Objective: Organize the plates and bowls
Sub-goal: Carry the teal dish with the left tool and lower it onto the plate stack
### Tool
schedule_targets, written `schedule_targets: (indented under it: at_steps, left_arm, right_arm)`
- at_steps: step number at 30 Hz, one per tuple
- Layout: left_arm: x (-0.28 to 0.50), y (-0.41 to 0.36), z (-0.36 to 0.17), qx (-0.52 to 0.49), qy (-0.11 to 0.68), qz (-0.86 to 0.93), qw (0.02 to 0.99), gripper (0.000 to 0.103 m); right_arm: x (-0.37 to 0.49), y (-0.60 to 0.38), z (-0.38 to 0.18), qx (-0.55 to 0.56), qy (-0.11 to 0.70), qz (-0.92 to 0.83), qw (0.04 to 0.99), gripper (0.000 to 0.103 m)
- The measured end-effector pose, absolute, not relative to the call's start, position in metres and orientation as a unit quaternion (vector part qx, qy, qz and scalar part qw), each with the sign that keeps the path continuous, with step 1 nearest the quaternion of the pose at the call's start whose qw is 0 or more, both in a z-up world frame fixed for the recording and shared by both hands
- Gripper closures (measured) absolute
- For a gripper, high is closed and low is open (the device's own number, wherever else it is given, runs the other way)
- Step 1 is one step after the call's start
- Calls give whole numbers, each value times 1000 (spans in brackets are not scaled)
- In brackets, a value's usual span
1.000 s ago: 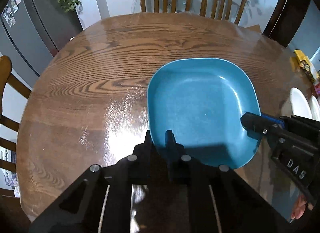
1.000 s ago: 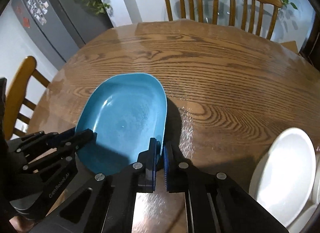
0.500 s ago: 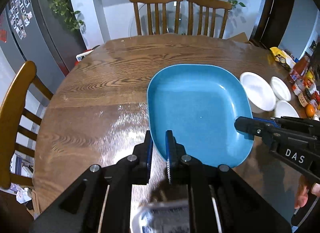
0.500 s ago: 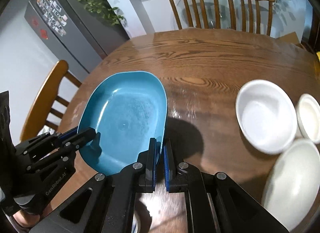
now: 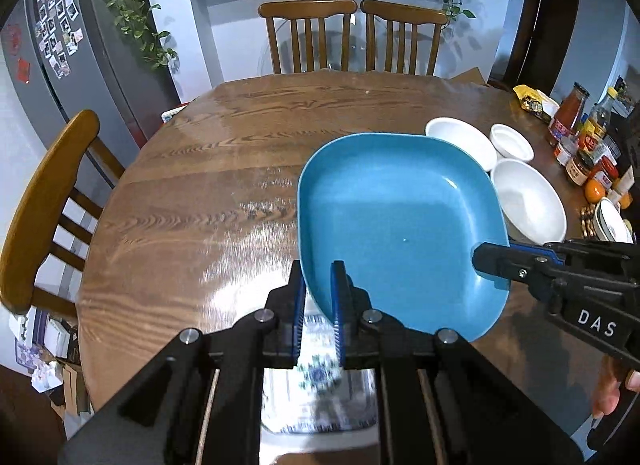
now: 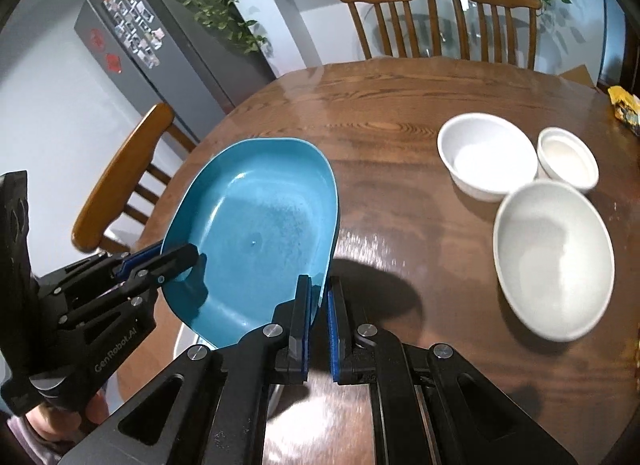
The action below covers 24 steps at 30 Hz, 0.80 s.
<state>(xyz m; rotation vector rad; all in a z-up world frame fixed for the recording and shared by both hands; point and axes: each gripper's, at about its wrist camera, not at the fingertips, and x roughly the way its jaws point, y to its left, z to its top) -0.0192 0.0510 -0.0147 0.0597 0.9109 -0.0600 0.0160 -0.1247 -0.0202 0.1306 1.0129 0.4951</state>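
The blue plate (image 5: 394,225) is lifted clear of the round wooden table (image 5: 224,193), carried between both grippers, and throws a dark shadow on the wood beneath it in the right wrist view. The left gripper (image 5: 318,297) is nearly closed and pinches the plate's rim at about 7 o'clock of the plate in the left wrist view, one finger above the rim and one below. The right gripper (image 6: 318,305) is clamped tight on the opposite rim; in the left wrist view it enters from 3 o'clock and grips the plate's edge at about 4 o'clock. The plate tilts a little in the right wrist view, its far edge higher than the near one. Three white bowls (image 6: 554,257) sit on the table at 2 o'clock of the plate, close together: the largest nearest, a medium one (image 6: 486,155) behind it, and a small one (image 6: 568,157) just beside that. Below the left gripper, at 6 o'clock, lies a blurred patterned dish (image 5: 320,393). Bottles and jars (image 5: 584,145) crowd the table's edge at 3 o'clock.
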Motion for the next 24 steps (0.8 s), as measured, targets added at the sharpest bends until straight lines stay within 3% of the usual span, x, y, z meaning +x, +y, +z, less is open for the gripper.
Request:
schedule_targets:
  at_steps: [24]
  left_arm:
    - [-60,97,-95,-10,534,43,845,93]
  right_arm:
    - [-18,-68,-95,45,560,295,773,94]
